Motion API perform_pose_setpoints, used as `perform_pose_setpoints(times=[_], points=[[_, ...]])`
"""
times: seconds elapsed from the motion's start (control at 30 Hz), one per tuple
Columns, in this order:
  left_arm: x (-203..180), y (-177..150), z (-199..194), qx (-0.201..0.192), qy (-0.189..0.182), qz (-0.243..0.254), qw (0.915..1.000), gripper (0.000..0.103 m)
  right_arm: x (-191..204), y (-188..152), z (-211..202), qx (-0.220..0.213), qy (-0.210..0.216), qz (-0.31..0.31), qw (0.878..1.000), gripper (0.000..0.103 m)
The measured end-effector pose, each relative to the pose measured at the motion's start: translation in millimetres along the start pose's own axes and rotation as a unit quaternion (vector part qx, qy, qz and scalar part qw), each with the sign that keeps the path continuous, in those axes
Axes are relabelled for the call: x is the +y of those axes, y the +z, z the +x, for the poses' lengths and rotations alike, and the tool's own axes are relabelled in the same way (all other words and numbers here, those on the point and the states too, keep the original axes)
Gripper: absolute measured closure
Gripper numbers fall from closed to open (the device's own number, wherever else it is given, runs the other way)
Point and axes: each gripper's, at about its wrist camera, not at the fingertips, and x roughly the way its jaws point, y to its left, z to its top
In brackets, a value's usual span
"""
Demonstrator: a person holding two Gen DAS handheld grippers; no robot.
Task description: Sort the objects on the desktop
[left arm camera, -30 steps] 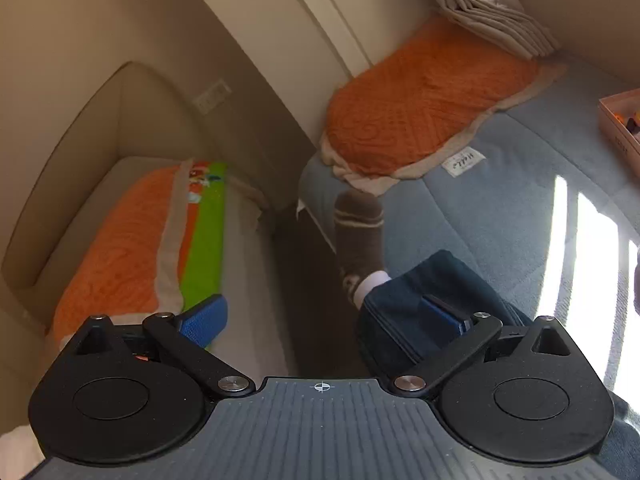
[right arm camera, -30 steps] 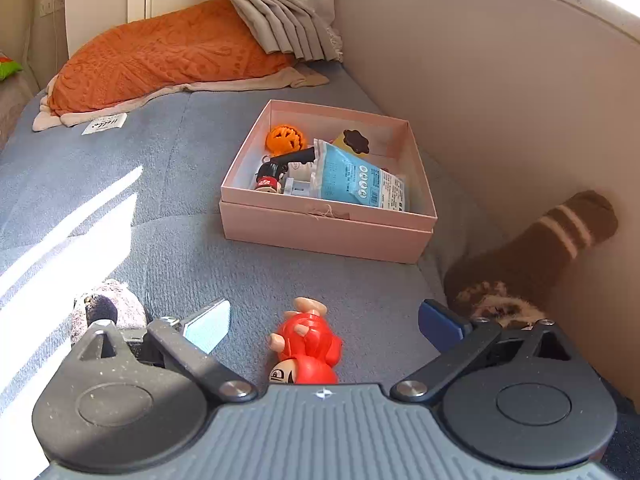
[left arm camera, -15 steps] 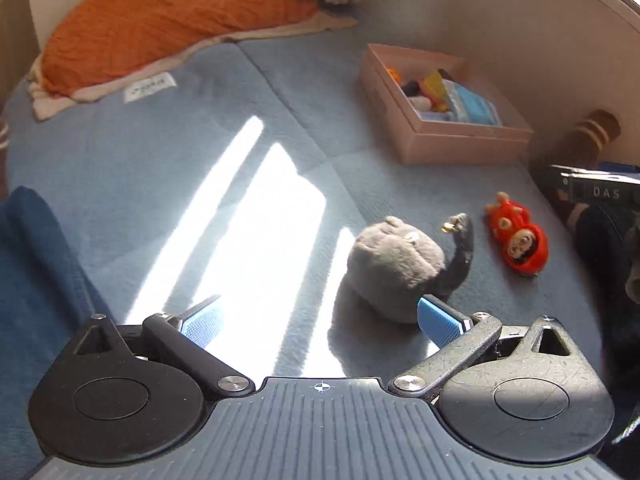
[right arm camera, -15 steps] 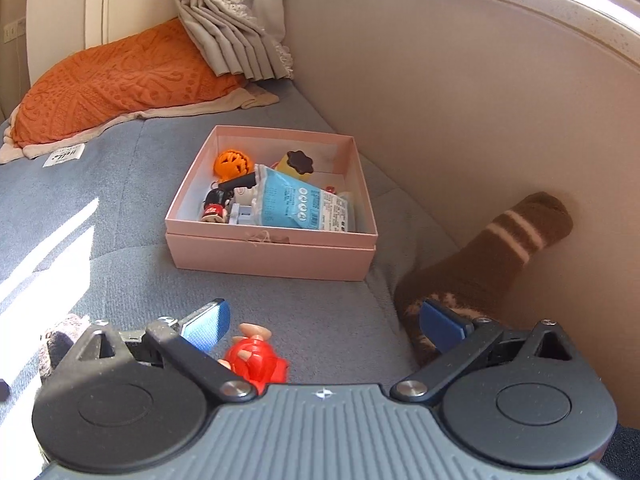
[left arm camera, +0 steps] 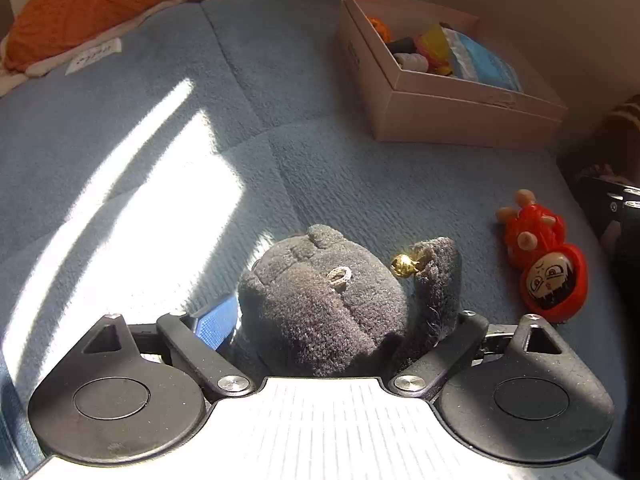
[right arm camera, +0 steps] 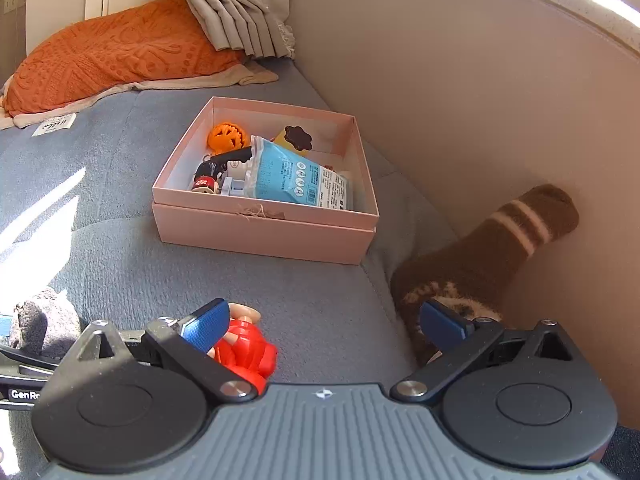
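A grey plush toy (left arm camera: 332, 300) with a gold bell lies on the blue-grey cushion between the wide-open fingers of my left gripper (left arm camera: 332, 322); the right finger is hidden behind it. It also shows in the right wrist view (right arm camera: 44, 324). A red figure toy (left arm camera: 540, 260) lies to its right and sits just past the left finger of my open, empty right gripper (right arm camera: 324, 322), where it shows again (right arm camera: 244, 354). A pink box (right arm camera: 264, 228) holding several small items stands ahead; it also shows in the left wrist view (left arm camera: 452, 116).
A brown striped sock (right arm camera: 492, 248) lies against the beige wall on the right. An orange pillow (right arm camera: 112, 60) and a curtain (right arm camera: 240, 4) are at the far end. Bright sun patches fall on the cushion (left arm camera: 132, 208).
My left gripper swung from the room's left side to the cushion and closed in around the grey plush. My right gripper drifted right over the red figure.
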Motion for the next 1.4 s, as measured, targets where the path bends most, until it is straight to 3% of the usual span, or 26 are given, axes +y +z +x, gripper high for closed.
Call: perform_pose_setpoints(times=[0.07, 0.17, 0.27, 0.37, 0.4, 0.53, 0.6, 0.7, 0.8, 0.83, 0.93, 1.03, 1.17, 1.2, 1.27, 1.4], points=[[4, 0, -1, 0.0, -0.016, 0.012, 0.9998, 0.022, 1, 0, 2, 0.004, 0.0, -0.003, 1.0, 0.001], [0, 1, -13, -0.029, -0.017, 0.092, 0.9952, 0.023, 2, -2, 4, 0.011, 0.001, -0.006, 1.0, 0.001], [0, 1, -23, -0.063, 0.0, 0.195, 0.9787, 0.023, 8, -6, 4, 0.022, 0.021, -0.016, 0.999, 0.001], [9, 0, -20, -0.075, 0.015, 0.247, 0.9661, 0.02, 24, -13, 3, 0.022, 0.036, -0.044, 0.998, 0.001], [13, 0, -17, -0.076, 0.02, 0.246, 0.966, 0.019, 30, -16, 3, 0.02, 0.035, -0.058, 0.998, 0.001], [33, 2, -4, -0.059, 0.024, 0.182, 0.9813, 0.014, 53, -28, 8, 0.022, 0.015, -0.109, 0.994, 0.002], [35, 4, -4, -0.061, 0.02, 0.175, 0.9825, 0.01, 61, -33, 12, 0.025, 0.004, -0.127, 0.992, 0.006], [36, 6, -8, -0.069, 0.013, 0.169, 0.983, 0.008, 69, -38, 17, 0.025, -0.008, -0.152, 0.988, 0.018], [36, 5, -7, -0.067, 0.009, 0.166, 0.9839, 0.008, 73, -40, 22, 0.04, -0.009, -0.168, 0.985, 0.042], [35, 3, -6, -0.066, 0.009, 0.165, 0.984, 0.008, 73, -40, 24, 0.048, -0.003, -0.167, 0.985, 0.054], [35, 3, -6, -0.065, 0.006, 0.162, 0.9847, 0.007, 72, -36, 22, 0.055, 0.008, -0.15, 0.987, 0.055], [37, 3, -7, -0.065, 0.005, 0.156, 0.9856, 0.007, 60, -21, 15, 0.069, 0.085, -0.086, 0.99, 0.055], [42, 4, -9, -0.064, 0.002, 0.136, 0.9886, 0.006, 43, -8, 23, 0.111, 0.168, -0.006, 0.98, 0.055], [42, 4, -9, -0.064, 0.001, 0.133, 0.9891, 0.006, 40, -8, 27, 0.115, 0.163, -0.003, 0.98, 0.054], [44, 3, -11, -0.062, -0.002, 0.127, 0.99, 0.005, 39, -9, 30, 0.118, 0.141, -0.016, 0.983, 0.04], [44, 1, -11, -0.06, -0.001, 0.126, 0.9903, 0.004, 28, -6, 26, 0.099, 0.1, -0.032, 0.99, 0.033]])
